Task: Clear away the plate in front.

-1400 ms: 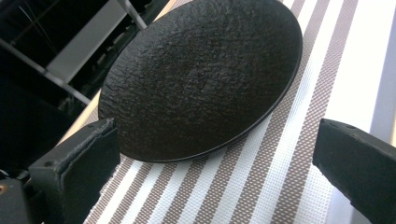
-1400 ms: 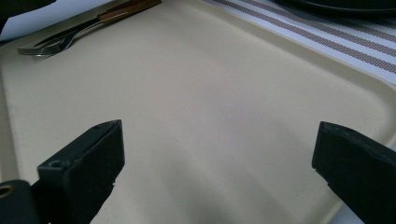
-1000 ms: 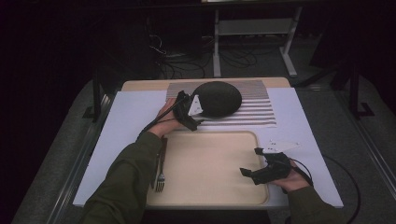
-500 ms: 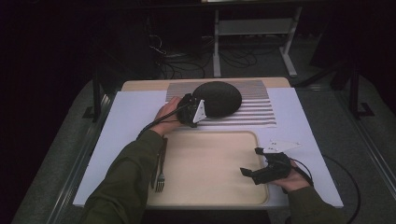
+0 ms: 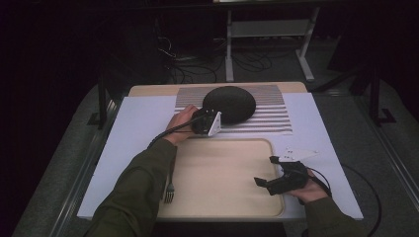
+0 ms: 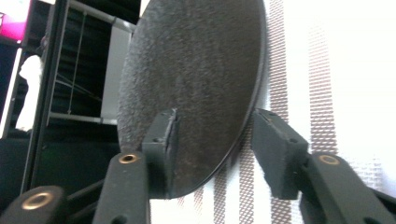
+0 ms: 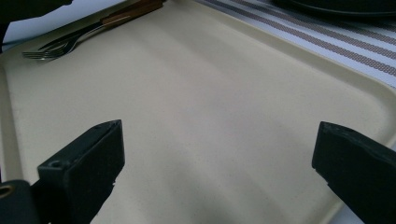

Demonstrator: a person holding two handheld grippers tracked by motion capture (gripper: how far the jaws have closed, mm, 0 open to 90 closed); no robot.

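Note:
A dark round plate (image 5: 229, 103) lies on a striped mat (image 5: 272, 116) at the back of the table. My left gripper (image 5: 210, 123) is at the plate's near left rim. In the left gripper view its jaws have just been closing, with the edge of the plate (image 6: 196, 70) between them: one pad lies against the plate's face and the other stands a little off the rim. That leaves the left gripper (image 6: 217, 126) open. My right gripper (image 5: 264, 170) hovers open over the near right corner of a beige tray (image 5: 222, 177), nothing between its jaws (image 7: 215, 140).
A fork (image 5: 169, 190) with a wooden handle lies along the tray's left edge, under the left forearm. A white board (image 5: 133, 128) covers the table under the tray and mat. A small white piece (image 5: 299, 154) lies right of the tray. Table legs and cables stand behind.
The left gripper has shifted slightly toward the plate and turned, and its jaws have narrowed around the plate's rim. The right hand has stayed where it was.

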